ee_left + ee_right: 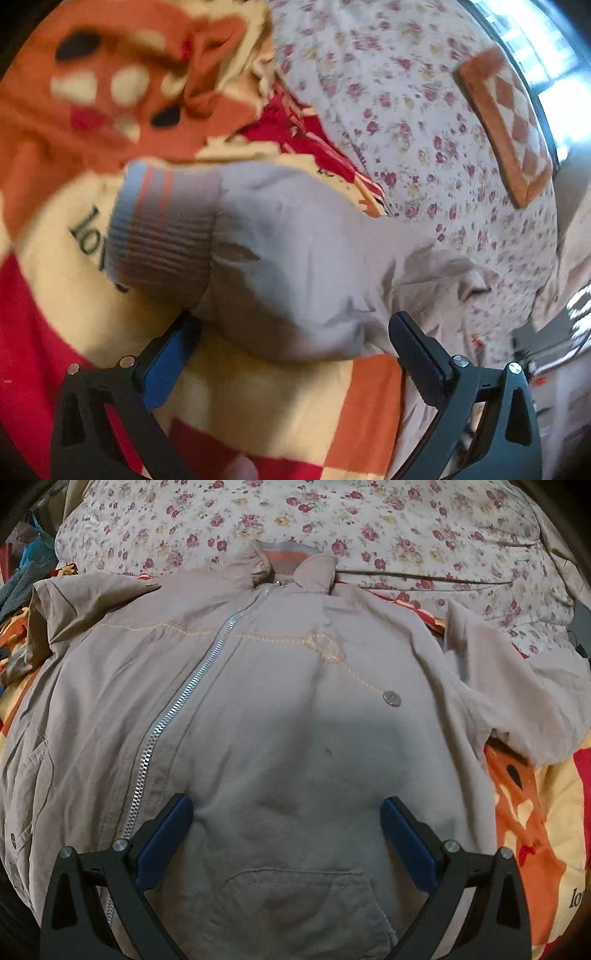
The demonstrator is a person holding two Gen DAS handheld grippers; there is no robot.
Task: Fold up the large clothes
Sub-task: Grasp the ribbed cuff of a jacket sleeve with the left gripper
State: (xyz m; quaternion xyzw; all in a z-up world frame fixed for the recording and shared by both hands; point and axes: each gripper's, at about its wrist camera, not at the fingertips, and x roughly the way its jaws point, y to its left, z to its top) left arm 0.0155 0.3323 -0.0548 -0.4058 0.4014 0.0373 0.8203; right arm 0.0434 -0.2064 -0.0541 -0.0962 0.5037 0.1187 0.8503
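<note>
A beige zip jacket lies spread front-up on a bed, collar at the far end and zipper running down the left of centre. My right gripper is open above the jacket's lower front, over a pocket, holding nothing. In the left wrist view, one jacket sleeve with a ribbed striped cuff lies across between the fingers of my open left gripper. Whether the fingers touch the sleeve is unclear.
Under the jacket is an orange, red and cream blanket with printed lettering. Beyond it lies a floral sheet. A checked orange cushion sits near a bright window. Other clothes are piled at the far left.
</note>
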